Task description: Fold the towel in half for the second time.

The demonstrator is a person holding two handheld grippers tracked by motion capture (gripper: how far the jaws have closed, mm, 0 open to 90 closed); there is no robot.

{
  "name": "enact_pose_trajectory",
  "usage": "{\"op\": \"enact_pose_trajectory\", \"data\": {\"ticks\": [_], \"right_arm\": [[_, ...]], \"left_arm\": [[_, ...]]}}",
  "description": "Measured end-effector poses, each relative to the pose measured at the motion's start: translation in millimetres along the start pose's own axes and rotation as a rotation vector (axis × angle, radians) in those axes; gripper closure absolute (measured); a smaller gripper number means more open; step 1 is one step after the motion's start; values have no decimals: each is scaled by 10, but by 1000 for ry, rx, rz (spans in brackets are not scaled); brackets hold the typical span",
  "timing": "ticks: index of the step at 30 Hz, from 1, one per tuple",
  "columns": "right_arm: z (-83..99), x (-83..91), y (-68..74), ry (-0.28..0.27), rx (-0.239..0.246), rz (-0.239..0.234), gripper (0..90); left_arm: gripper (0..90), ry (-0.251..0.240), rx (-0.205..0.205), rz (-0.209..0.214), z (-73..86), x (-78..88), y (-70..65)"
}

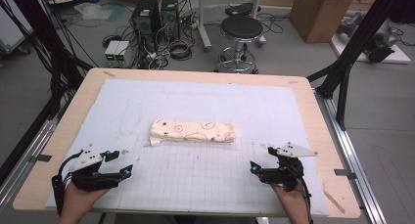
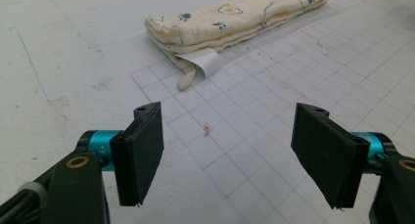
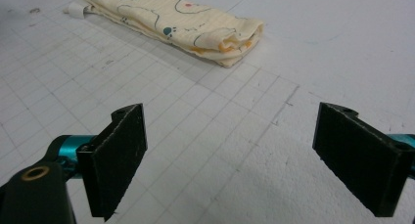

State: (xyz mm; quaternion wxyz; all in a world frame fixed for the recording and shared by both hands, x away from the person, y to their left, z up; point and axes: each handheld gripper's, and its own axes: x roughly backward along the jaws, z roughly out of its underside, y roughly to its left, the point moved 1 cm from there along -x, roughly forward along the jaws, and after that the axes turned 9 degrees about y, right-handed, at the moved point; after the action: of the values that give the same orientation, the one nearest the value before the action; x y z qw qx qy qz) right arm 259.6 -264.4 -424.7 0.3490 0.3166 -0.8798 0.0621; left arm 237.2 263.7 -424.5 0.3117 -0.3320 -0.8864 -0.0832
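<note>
Gridded white mat (image 1: 195,177) covers a wooden table (image 1: 313,101); stool (image 1: 241,31) behind.

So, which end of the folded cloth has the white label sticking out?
The end nearer the left gripper: the folded cloth shows its white label there; the other end shows folded layers only.

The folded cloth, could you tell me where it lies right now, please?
In the high view the folded cloth lies mid-table on the white mat, beyond and between the left gripper and right gripper, touching neither.
</note>
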Motion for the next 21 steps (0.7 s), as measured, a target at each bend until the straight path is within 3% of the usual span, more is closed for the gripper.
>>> {"op": "enact_pose_trajectory", "data": {"ticks": [6,11,21], "right_arm": [[49,10,9,-2,-12,-12,122],[56,-5,5,1,-11,-19,122],[48,-70,39,22,7,3,122]], "left_arm": [[278,-2,10,-1,15,-3,1],[275,18,-13,1,13,-60,-10],[272,16,-17,15,-3,-103,-19]]}}
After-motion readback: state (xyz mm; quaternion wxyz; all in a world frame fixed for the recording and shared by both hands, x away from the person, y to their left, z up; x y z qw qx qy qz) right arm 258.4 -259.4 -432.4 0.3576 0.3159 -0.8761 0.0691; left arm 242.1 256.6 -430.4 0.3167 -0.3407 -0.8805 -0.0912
